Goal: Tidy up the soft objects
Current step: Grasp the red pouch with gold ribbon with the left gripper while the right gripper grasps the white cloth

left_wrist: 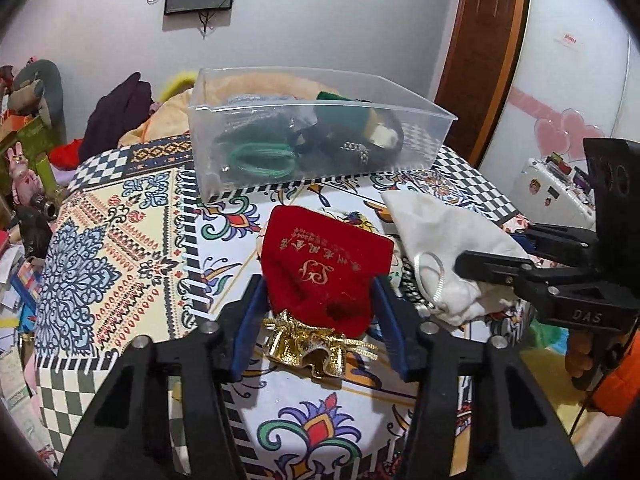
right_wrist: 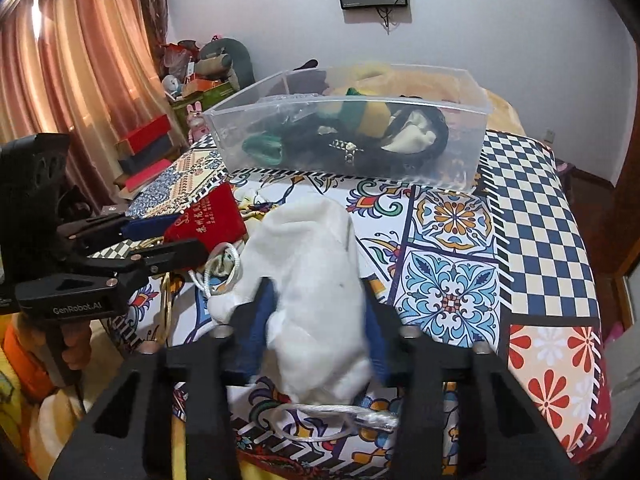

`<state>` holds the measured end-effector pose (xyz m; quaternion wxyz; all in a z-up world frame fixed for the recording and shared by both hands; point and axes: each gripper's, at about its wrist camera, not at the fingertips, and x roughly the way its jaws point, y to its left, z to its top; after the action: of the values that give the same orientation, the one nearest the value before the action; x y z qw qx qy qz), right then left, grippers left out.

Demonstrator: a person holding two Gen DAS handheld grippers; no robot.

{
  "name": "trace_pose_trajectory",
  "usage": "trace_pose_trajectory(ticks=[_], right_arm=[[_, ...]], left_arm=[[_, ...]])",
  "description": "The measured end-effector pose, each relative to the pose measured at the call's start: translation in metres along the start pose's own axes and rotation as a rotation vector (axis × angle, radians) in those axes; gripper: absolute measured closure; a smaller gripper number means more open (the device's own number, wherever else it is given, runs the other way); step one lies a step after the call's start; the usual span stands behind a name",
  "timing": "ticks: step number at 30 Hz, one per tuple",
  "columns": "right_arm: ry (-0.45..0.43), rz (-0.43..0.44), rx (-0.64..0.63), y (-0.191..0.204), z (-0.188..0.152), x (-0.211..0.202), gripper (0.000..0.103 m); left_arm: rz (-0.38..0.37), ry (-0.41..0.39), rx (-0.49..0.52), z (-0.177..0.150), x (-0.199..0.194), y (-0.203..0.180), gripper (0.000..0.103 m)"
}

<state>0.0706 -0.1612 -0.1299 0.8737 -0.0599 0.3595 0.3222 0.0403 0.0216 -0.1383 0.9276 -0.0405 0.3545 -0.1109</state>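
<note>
A red velvet pouch (left_wrist: 326,264) with a gold trim lies on the patterned tablecloth (left_wrist: 120,240). My left gripper (left_wrist: 318,280) straddles its lower end, fingers touching both sides. A white drawstring pouch (right_wrist: 312,276) lies to its right; my right gripper (right_wrist: 318,300) has its fingers pressed on both sides of it. The white pouch (left_wrist: 436,240) and the right gripper (left_wrist: 480,264) also show in the left wrist view. The red pouch (right_wrist: 208,220) and left gripper (right_wrist: 172,236) show in the right wrist view.
A clear plastic bin (left_wrist: 312,136) holding several soft items stands at the back of the table; it also shows in the right wrist view (right_wrist: 348,128). Clutter, boxes and toys (right_wrist: 192,92) stand left of the table. A curtain (right_wrist: 80,60) hangs at left.
</note>
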Motion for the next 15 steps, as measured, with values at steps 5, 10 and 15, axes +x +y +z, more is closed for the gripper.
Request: trace_pose_trajectory(ticks=[5, 10, 15], right_arm=[[-0.021, 0.002, -0.002, 0.001, 0.002, -0.006, 0.072], [-0.054, -0.011, 0.005, 0.0, 0.009, -0.017, 0.072], [-0.094, -0.033, 0.011, -0.005, 0.02, -0.029, 0.072]], left_arm=[[-0.012, -0.024, -0.01, 0.003, -0.008, 0.0, 0.058], [-0.02, -0.053, -0.022, 0.01, -0.018, 0.003, 0.059], [-0.008, -0.097, -0.019, 0.022, -0.032, 0.004, 0.059]])
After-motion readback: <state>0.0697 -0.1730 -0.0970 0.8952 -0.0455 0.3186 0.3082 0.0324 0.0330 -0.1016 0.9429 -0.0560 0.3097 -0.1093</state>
